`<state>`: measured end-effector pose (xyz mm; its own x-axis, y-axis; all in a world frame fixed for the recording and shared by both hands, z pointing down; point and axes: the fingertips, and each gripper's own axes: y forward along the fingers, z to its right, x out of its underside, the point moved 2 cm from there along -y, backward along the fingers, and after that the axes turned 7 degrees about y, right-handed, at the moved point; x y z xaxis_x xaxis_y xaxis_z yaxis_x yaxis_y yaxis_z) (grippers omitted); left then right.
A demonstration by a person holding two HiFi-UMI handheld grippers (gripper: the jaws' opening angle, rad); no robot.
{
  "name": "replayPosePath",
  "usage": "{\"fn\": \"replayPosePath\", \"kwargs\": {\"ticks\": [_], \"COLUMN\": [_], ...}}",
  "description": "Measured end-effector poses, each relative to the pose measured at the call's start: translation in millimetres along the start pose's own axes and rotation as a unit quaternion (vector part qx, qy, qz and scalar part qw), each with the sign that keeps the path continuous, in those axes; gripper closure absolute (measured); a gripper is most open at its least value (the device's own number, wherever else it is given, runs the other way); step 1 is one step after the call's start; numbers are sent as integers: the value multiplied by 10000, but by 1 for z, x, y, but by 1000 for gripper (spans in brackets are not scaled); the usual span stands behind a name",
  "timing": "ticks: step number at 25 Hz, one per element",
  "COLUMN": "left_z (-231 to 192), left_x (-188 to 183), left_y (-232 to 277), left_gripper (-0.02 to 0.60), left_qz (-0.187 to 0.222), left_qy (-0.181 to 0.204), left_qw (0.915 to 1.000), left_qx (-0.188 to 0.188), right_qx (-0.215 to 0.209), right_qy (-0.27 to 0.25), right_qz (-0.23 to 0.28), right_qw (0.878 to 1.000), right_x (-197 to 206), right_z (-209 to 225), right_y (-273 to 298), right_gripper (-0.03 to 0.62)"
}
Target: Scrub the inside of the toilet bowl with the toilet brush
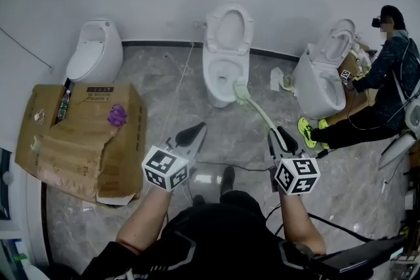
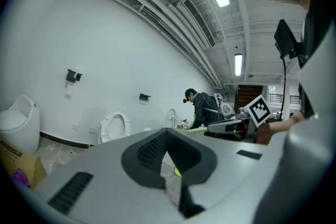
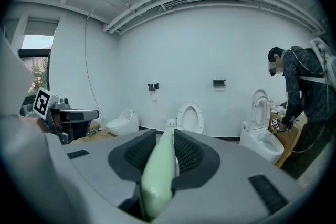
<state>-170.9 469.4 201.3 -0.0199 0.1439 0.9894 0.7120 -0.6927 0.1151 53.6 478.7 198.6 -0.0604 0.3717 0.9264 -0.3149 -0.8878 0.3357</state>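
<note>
The white toilet [image 1: 225, 61] stands at the far wall with its lid and seat up; in the right gripper view the toilet [image 3: 189, 119] is straight ahead. A pale green toilet brush [image 1: 254, 109] runs from my right gripper [image 1: 281, 136] down to the bowl's front rim, where its head [image 1: 238, 91] rests. My right gripper [image 3: 164, 136] is shut on the brush handle [image 3: 157, 170]. My left gripper [image 1: 195, 131] hangs to the left of the brush, shut with nothing in it. In its own view the left gripper [image 2: 167, 136] points past the toilet [image 2: 114, 126].
A torn cardboard box [image 1: 79, 134] with a purple object [image 1: 117, 115] and a bottle [image 1: 63, 105] lies left. A closed white toilet [image 1: 92, 52] stands behind it. At the right a person [image 1: 384, 92] crouches by a third toilet [image 1: 325, 79]. A cable [image 1: 177, 98] crosses the floor.
</note>
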Motion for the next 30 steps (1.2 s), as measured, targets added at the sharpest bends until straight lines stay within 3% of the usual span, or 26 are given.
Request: {"fn": "replayPosePath", "kwargs": {"ticks": [7,30], "left_z": [-11,-35], "left_x": [-4,-23], "left_y": [35,200], "left_gripper": [572,572], "left_qz": [-89,-471], "left_qy": [-17,43], "left_qw": [10000,9981], "left_qx": [38,-404], "right_qx": [-129,-762], "right_qy": [75,172], "right_qz": [52,-11], "right_qw": [9999,9969], "right_x": [-10,-56], "right_z": [24,161], "right_y": [34,130], "right_gripper": [484,484]}}
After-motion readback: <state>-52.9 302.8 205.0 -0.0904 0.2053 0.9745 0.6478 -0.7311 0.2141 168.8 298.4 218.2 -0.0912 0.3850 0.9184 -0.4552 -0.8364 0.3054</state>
